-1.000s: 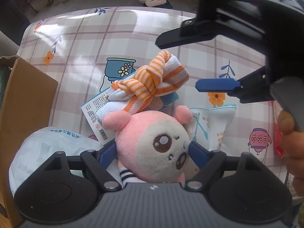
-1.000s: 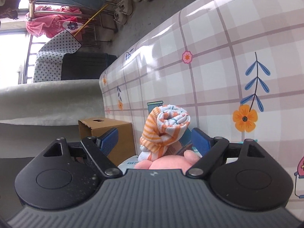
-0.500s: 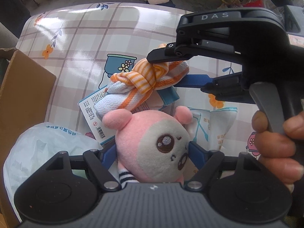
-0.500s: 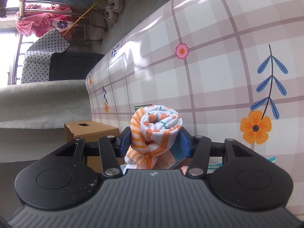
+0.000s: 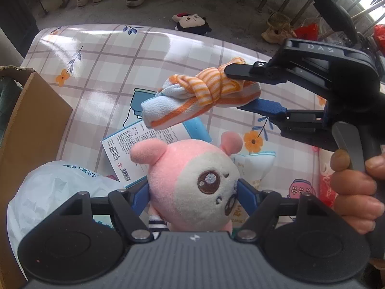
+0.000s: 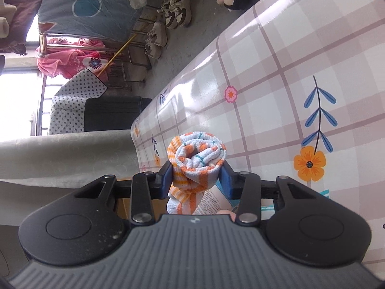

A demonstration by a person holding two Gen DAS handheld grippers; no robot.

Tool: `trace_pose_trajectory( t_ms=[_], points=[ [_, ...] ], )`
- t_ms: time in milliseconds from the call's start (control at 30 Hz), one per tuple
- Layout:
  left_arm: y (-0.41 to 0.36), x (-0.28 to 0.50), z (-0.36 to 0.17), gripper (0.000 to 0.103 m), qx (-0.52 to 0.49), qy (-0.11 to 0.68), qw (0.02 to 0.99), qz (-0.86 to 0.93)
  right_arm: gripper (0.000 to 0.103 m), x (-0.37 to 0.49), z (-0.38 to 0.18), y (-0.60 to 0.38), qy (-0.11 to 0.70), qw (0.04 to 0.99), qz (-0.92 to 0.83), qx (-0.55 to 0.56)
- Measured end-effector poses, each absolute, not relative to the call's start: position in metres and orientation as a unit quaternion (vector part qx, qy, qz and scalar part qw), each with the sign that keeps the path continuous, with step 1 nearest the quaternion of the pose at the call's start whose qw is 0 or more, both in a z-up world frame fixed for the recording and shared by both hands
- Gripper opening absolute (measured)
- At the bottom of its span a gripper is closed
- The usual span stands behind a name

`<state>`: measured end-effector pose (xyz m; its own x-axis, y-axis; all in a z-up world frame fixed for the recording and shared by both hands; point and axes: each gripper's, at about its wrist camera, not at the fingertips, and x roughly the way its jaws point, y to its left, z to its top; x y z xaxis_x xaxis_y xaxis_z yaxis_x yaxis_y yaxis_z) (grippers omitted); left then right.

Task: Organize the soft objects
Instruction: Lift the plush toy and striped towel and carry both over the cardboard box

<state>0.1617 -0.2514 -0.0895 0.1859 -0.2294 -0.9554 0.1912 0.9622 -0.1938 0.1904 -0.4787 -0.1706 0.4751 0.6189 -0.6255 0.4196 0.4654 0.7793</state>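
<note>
Right gripper [image 6: 197,177] clamped on rolled striped towel [image 6: 197,154], jaws just drawn in around it; towel raised clear of checked tablecloth [image 6: 276,77], over printed box [image 5: 142,144]. Left gripper [image 5: 192,192] grasping pink plush toy [image 5: 192,180] by the head, at near edge beside white plastic bag [image 5: 55,187]. Cardboard box [image 5: 31,130] at left, probably the destination. For a clean carry: firm squeeze on the roll's middle so the knot stays tied, and separate paths to avoid a clash of tools.
</note>
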Motion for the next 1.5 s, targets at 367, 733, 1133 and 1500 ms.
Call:
trace_pose_trajectory(
  t_ms=[367,733,1133,1500],
  points=[
    [-0.211,0.143,-0.027,0.076,-0.093,0.565,0.804,-0.161,0.039,0.149,-0.122,-0.52,0.412,0.67,0.083,0.612],
    [-0.091,0.128,0.049,0.076,-0.16,0.523,0.827,-0.132,0.039,0.133,-0.065,-0.439,0.389,0.641,0.143,0.646],
    [0.046,0.146,0.035,0.076,-0.182,0.522,0.831,-0.067,0.039,0.161,-0.055,-0.3,0.425,0.623,0.186,0.63],
    [0.089,0.173,-0.074,0.076,-0.178,0.577,0.793,-0.082,0.039,0.176,-0.094,-0.231,0.438,0.631,0.147,0.623]
  ],
)
